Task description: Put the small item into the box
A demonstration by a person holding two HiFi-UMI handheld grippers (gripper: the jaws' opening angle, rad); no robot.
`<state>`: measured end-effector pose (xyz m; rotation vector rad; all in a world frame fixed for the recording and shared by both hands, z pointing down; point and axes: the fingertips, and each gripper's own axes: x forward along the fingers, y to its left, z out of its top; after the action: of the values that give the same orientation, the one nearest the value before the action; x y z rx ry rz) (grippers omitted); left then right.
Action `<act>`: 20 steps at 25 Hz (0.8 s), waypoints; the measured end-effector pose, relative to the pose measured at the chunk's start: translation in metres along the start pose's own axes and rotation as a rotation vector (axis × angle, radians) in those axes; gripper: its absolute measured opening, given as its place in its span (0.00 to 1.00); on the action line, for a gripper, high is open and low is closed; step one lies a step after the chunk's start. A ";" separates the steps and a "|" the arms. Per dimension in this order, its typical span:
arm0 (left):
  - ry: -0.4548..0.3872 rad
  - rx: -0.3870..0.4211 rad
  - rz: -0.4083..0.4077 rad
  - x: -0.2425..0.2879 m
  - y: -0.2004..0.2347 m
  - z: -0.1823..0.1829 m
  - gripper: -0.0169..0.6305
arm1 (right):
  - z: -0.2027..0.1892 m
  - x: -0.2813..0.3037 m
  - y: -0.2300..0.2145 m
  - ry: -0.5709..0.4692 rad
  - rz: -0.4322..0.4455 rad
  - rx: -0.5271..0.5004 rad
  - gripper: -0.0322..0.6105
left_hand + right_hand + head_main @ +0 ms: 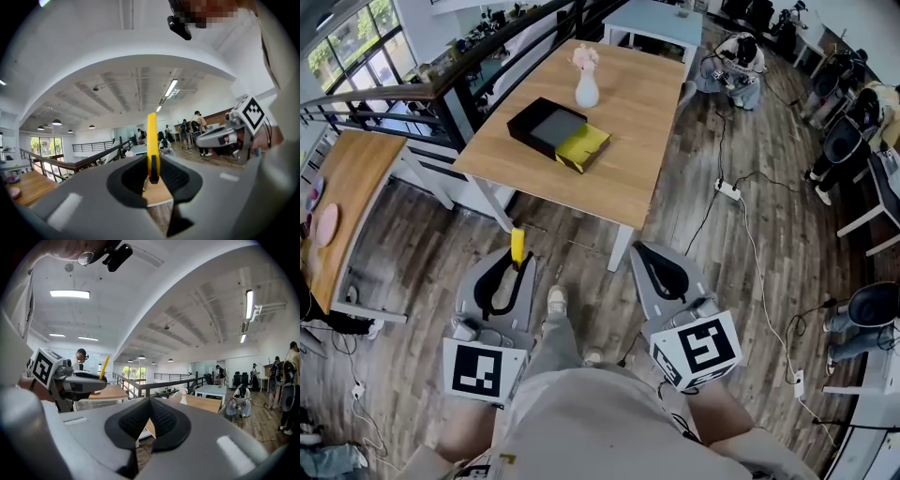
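A thin yellow strip (pixel 517 246) stands upright between the pads of my left gripper (pixel 517 267), which is shut on it. In the left gripper view the strip (pixel 152 140) rises out of that gripper (pixel 152 176). An open black box (pixel 546 127) with a grey inside lies on the wooden table (pixel 628 159) ahead, with a yellow part (pixel 583 147) against its near right side. My right gripper (pixel 639 251) hangs beside the left one, short of the table edge. Its pads (pixel 149 420) meet with nothing between them. In the right gripper view the strip (pixel 104 366) shows at the left.
A white vase (pixel 587 86) with a flower stands behind the box. A second wooden table (pixel 347 197) with a pink plate (pixel 326 223) is at the left. A power strip (pixel 728 189) with cables lies on the floor at the right. People sit at the far right.
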<state>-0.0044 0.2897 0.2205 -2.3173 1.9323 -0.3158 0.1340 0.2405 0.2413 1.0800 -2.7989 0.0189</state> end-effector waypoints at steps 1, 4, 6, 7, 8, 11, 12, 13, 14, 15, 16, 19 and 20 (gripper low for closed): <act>-0.002 -0.002 0.001 0.003 0.002 -0.001 0.14 | -0.001 0.004 -0.001 0.002 0.001 0.000 0.05; -0.005 -0.012 0.007 0.013 0.012 -0.005 0.14 | -0.004 0.017 -0.005 0.007 0.004 -0.007 0.05; -0.001 -0.012 0.005 0.024 0.019 -0.010 0.14 | -0.005 0.029 -0.009 0.014 0.003 -0.012 0.05; 0.003 -0.014 0.000 0.030 0.022 -0.013 0.14 | -0.006 0.035 -0.012 0.018 0.000 -0.012 0.05; 0.007 -0.017 -0.006 0.037 0.024 -0.016 0.14 | -0.007 0.042 -0.015 0.023 -0.004 -0.011 0.05; 0.021 -0.034 -0.027 0.058 0.035 -0.025 0.14 | -0.011 0.065 -0.024 0.036 -0.016 -0.006 0.05; 0.016 -0.031 -0.032 0.066 0.041 -0.027 0.14 | -0.012 0.073 -0.027 0.039 -0.020 -0.007 0.05; 0.008 -0.026 -0.037 0.074 0.046 -0.028 0.14 | -0.013 0.082 -0.031 0.043 -0.025 -0.007 0.05; 0.004 -0.024 -0.041 0.083 0.053 -0.030 0.14 | -0.013 0.091 -0.034 0.046 -0.028 -0.005 0.05; 0.007 -0.029 -0.045 0.091 0.059 -0.033 0.14 | -0.014 0.100 -0.037 0.050 -0.032 -0.002 0.05; 0.020 -0.040 -0.051 0.100 0.065 -0.036 0.14 | -0.014 0.110 -0.040 0.054 -0.035 0.002 0.05; 0.056 -0.071 -0.070 0.127 0.082 -0.044 0.14 | -0.015 0.140 -0.049 0.070 -0.040 0.015 0.05; 0.057 -0.073 -0.075 0.137 0.088 -0.044 0.14 | -0.014 0.151 -0.052 0.074 -0.039 0.018 0.05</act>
<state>-0.0752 0.1411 0.2571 -2.4574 1.9168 -0.3275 0.0600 0.1026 0.2741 1.1139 -2.7163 0.0785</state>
